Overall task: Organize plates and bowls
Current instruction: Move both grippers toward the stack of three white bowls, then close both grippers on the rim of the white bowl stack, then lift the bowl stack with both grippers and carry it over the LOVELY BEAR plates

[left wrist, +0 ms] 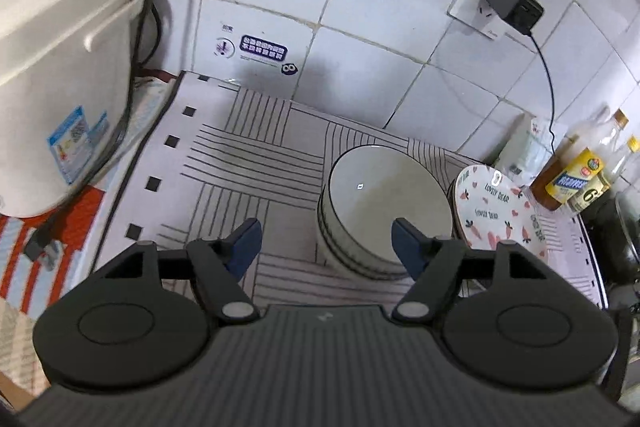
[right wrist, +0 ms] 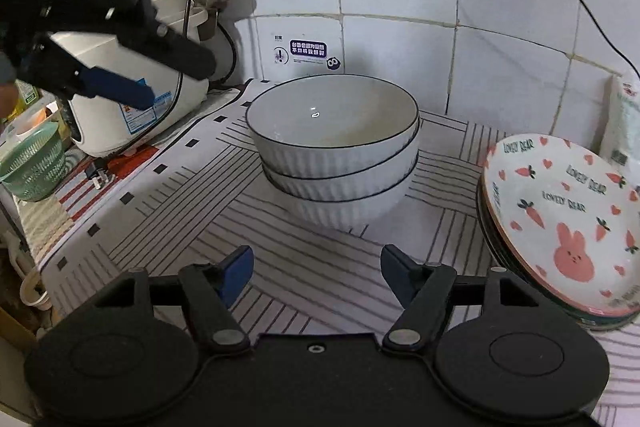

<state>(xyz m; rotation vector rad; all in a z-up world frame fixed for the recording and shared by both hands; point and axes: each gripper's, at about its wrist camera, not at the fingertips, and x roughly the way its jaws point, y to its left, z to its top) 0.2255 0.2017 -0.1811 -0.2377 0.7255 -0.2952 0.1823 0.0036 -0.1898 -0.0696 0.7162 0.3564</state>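
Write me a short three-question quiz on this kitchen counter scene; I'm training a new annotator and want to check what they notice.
1. True or false: the white bowls sit nested in one stack on the striped mat.
2. Multiple choice: the plates with the pink rabbit and carrots lie on which side of the bowl stack in the right wrist view? A) left B) right C) behind it
3. Fill in: the left gripper and right gripper are both ____ and hold nothing.

Key: 1 true; 2 B; 3 open
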